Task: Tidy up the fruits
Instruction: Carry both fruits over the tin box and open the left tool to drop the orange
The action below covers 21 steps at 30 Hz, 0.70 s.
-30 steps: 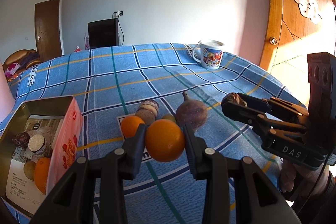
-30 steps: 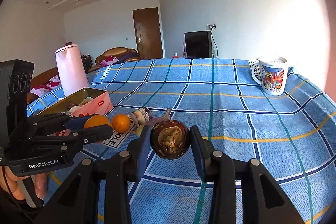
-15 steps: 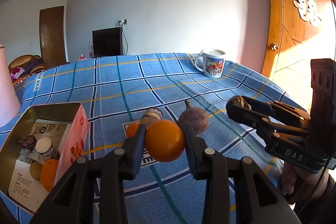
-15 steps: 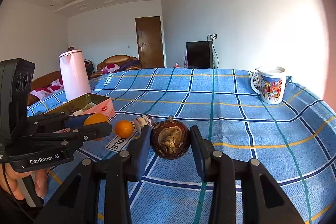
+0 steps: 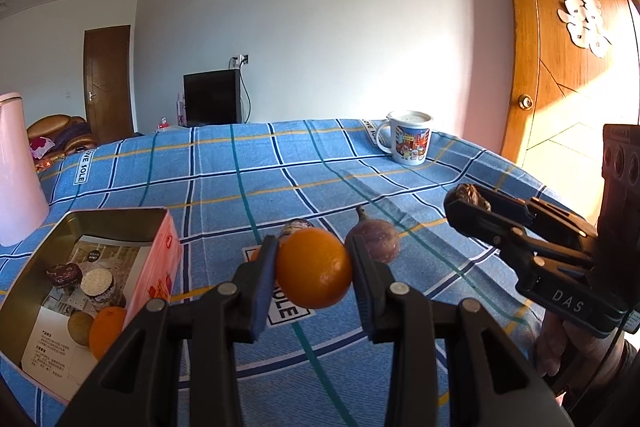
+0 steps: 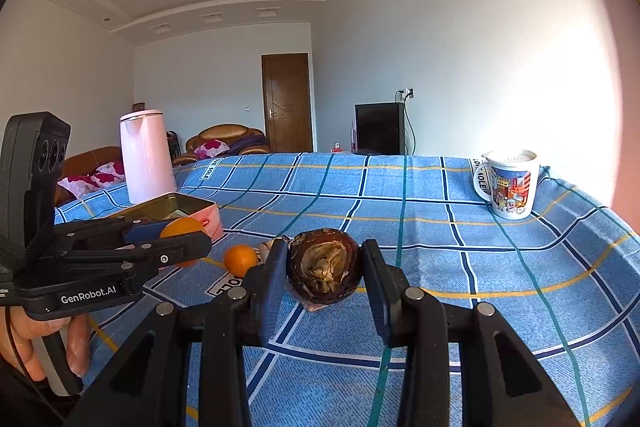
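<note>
Kettle: pink, far left on the blue checked cloth, behind the tin.
Tin: open, pink-sided, left of the left gripper; inside, an orange fruit, a tan round fruit, a dark one and a pale-topped one.
Left gripper: clenched on the orange, pads pressed to both its sides; fruit lifted clear of the cloth, right of the tin's near corner.
Loose fruit: small orange on the cloth between the two grippers; purple fruit with a stem lying just beyond the right finger of the left gripper; a mottled one half hidden behind the held orange.
Right gripper: grasping a dark brown fruit, cut or broken face turned toward the camera; held above the cloth, right of the loose fruit.
Mug: printed, far right near the cloth's edge, well apart from both grippers.
</note>
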Tool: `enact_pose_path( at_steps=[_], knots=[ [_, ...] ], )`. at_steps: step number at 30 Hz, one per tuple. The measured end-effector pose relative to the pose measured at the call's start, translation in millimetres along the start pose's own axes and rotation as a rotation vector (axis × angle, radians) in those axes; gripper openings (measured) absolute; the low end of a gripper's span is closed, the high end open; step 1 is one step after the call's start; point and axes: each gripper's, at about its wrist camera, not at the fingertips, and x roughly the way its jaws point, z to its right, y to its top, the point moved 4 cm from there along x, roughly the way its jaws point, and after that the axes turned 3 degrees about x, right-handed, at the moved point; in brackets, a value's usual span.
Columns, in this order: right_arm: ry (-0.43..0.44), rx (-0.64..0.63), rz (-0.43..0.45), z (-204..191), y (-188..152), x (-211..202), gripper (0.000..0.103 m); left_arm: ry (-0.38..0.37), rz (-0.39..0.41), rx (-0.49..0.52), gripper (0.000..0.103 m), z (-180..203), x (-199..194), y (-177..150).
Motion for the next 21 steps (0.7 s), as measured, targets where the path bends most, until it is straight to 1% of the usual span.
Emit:
enact_pose_path(
  at_steps=[7,11,16,21],
  knots=[
    [-0.001,-0.018,0.061,-3,1,-10,0.039,0.011,0.031,0.010,0.037,1,-4,1],
    [-0.003,-0.020,0.077,-3,2,-12,0.040,0.018,0.041,0.012,0.037,1,-7,1],
    [-0.005,-0.025,0.067,-4,3,-11,0.040,0.017,0.039,0.002,0.037,-4,-8,1],
    [-0.022,-0.066,0.051,-11,4,-10,0.040,0.014,0.036,-0.013,0.037,-10,-9,0]
  ],
)
